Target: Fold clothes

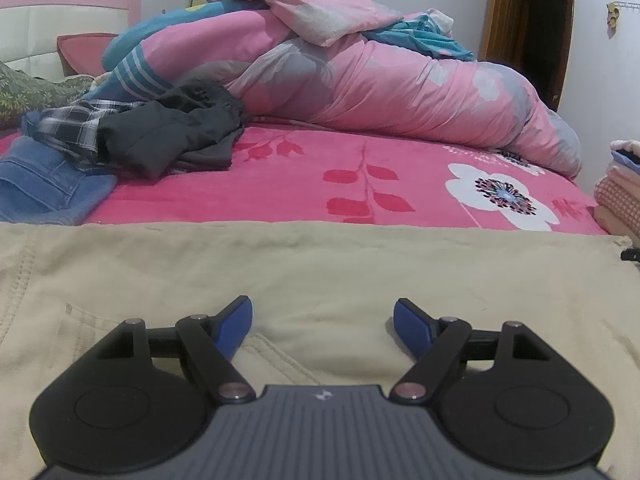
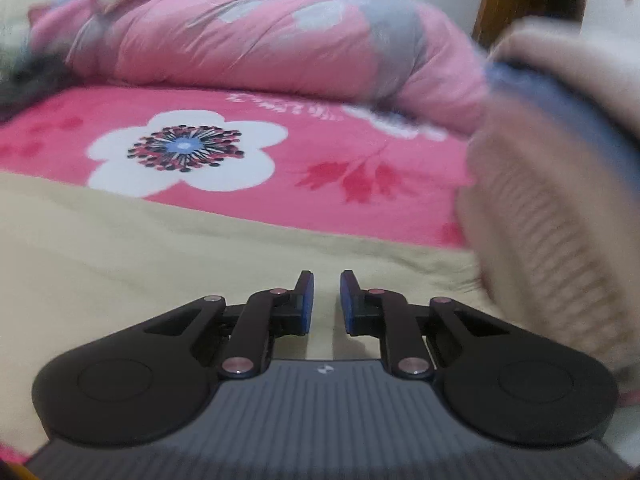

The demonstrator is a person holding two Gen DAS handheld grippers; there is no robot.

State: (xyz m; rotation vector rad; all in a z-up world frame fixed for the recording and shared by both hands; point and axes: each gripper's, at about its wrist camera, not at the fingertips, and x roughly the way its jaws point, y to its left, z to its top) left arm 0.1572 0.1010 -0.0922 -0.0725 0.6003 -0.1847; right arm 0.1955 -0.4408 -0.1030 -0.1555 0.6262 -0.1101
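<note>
While left claw (image 1: 323, 317) gapes over beige trousers (image 1: 320, 264) (nothing held), right claw (image 2: 327, 294) nearly closed.

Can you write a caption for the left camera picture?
Open left gripper above beige trousers on a pink flowered bed.

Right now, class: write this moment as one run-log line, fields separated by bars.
task: fold clothes | left gripper: open over beige trousers | right gripper: nearly shut, holding nothing | unfolded pile: waiting, far left
</note>
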